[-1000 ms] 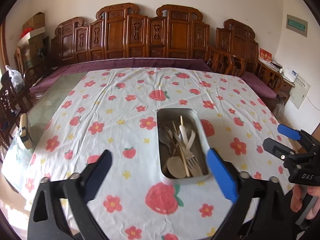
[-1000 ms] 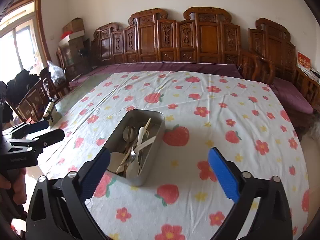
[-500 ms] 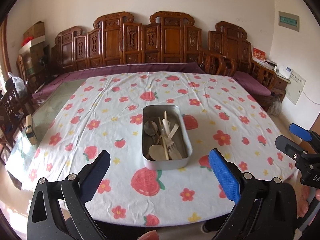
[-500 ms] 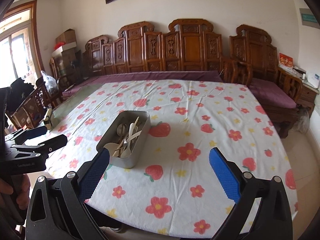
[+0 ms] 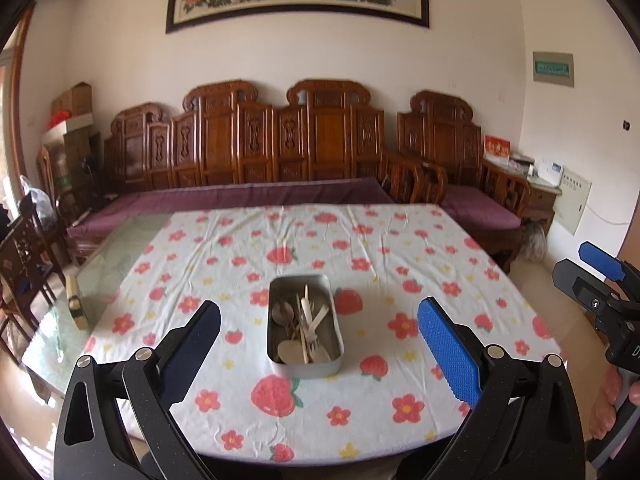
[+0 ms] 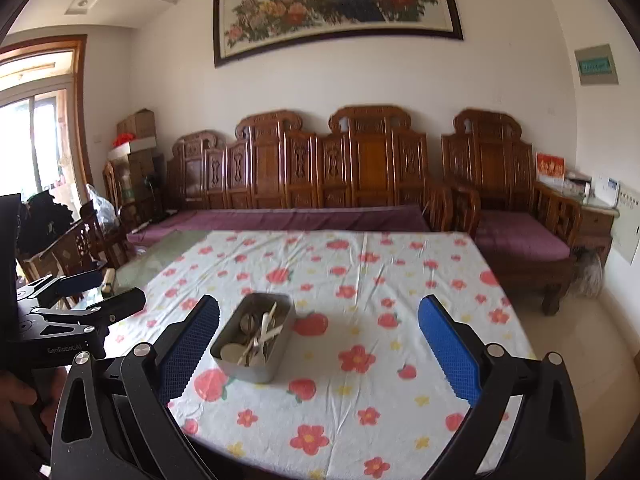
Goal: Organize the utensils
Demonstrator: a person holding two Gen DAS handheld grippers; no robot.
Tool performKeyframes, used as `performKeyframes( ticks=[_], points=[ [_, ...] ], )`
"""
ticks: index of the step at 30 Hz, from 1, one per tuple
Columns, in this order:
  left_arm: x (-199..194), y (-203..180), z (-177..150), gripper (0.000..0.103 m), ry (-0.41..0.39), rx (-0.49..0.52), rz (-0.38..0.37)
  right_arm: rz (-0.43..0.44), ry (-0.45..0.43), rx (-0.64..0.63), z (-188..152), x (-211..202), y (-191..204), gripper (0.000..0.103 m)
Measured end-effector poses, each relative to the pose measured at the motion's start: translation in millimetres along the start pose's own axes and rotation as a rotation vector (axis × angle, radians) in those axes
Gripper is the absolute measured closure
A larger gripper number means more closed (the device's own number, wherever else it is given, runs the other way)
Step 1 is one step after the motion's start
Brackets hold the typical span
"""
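Utensils, a jumble of pale wooden and metal spoons, forks and sticks, lie in the grey rounded-rectangle metal tin straight ahead of our left claw, between its two spread fingers and well beyond them. We go from the biggest thing down. Widest is the white wrinkled cloth printed with red flowers and strawberries, covering the table under both claws. On it the tin runs lengthwise away from the left claw; seen from our right claw it sits ahead and to the left, near the left finger, slanting away to the right. Most handles follow the tin's long axis, round bowls toward us. Both claws hang released, holding nothing, their blue dimpled rubber pads wide apart on black frames.
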State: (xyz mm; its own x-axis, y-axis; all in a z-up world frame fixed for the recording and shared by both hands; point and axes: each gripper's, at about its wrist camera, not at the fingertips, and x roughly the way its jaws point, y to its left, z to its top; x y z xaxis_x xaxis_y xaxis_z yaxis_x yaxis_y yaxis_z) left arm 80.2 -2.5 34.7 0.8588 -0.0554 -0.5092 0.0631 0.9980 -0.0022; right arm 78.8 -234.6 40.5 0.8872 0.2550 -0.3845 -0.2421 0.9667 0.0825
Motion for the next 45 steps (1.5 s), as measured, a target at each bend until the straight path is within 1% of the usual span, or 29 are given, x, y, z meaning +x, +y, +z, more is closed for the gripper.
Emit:
performKeyframes(
  ticks=[5,10,45],
  points=[
    [-25,-1,12,0.008,-0.056,-0.009,0.008,-0.001,-0.035,0.001,10,-19,3,0.003],
    [-34,-1,16,0.008,-0.081,-0.012,0.022,-0.004,-0.039,-0.005,11,-22,7,0.003],
    [-38,0,13,0.008,-0.083,-0.015,0.023,-0.014,-0.027,0.002,6,-19,8,0.003]
  ],
)
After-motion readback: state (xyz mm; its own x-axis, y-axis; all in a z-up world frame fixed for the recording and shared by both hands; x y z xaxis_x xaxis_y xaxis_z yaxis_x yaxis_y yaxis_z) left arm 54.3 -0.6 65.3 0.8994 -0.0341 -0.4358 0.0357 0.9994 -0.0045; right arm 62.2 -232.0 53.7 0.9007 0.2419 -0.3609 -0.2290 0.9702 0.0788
